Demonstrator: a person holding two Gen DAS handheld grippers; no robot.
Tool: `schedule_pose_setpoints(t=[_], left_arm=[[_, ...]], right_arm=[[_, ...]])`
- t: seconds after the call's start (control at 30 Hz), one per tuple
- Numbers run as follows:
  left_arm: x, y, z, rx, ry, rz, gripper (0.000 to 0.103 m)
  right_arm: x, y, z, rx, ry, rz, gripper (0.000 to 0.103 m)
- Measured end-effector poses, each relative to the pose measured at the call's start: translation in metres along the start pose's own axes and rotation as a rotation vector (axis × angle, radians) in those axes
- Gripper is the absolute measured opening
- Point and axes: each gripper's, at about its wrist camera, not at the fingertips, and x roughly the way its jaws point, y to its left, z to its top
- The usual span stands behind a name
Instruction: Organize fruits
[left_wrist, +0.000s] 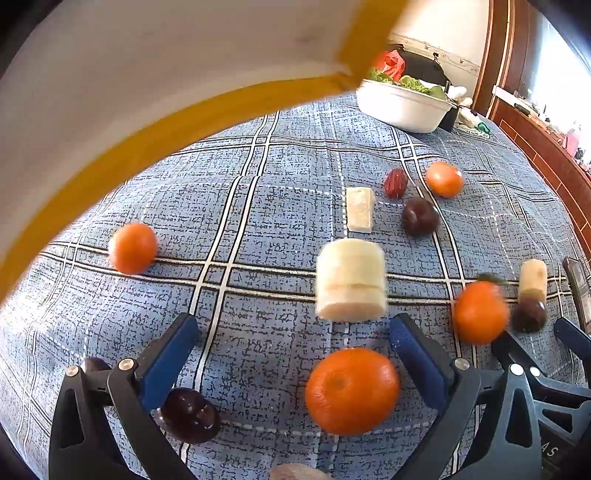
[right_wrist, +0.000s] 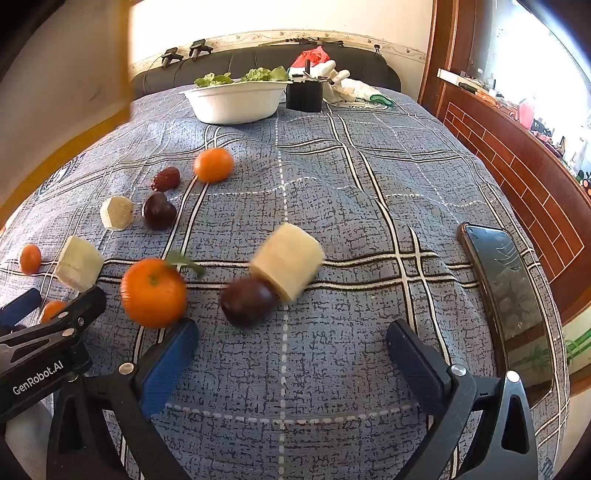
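Fruits lie scattered on a blue plaid cloth (left_wrist: 280, 177). In the left wrist view my left gripper (left_wrist: 293, 332) is open and empty, with a big orange (left_wrist: 351, 391) between its fingers, a banana piece (left_wrist: 351, 278) just ahead and a dark plum (left_wrist: 190, 415) by the left finger. More oranges (left_wrist: 132, 248) (left_wrist: 444, 179) (left_wrist: 480, 312), plums (left_wrist: 420, 216) and a red date (left_wrist: 395, 182) lie around. In the right wrist view my right gripper (right_wrist: 291, 338) is open and empty, behind a plum (right_wrist: 248, 301) and a banana piece (right_wrist: 286, 266). A leafed orange (right_wrist: 153, 292) sits left of it.
A white bowl of lettuce (right_wrist: 236, 98) stands at the far edge, beside a black box (right_wrist: 304, 95) and white gloves (right_wrist: 349, 86). A phone (right_wrist: 504, 295) lies at the right. A yellow-edged wall (left_wrist: 147, 92) is close on the left.
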Motion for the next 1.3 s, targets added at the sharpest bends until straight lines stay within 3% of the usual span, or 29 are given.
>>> schedule_pose_setpoints(t=[1.3], left_arm=[[0.0003,-0.0004,0.0005,0.0,0.001,-0.002,0.103]], right_arm=[[0.0009,-0.0002,0.0012,-0.001,0.001,-0.002,0.103]])
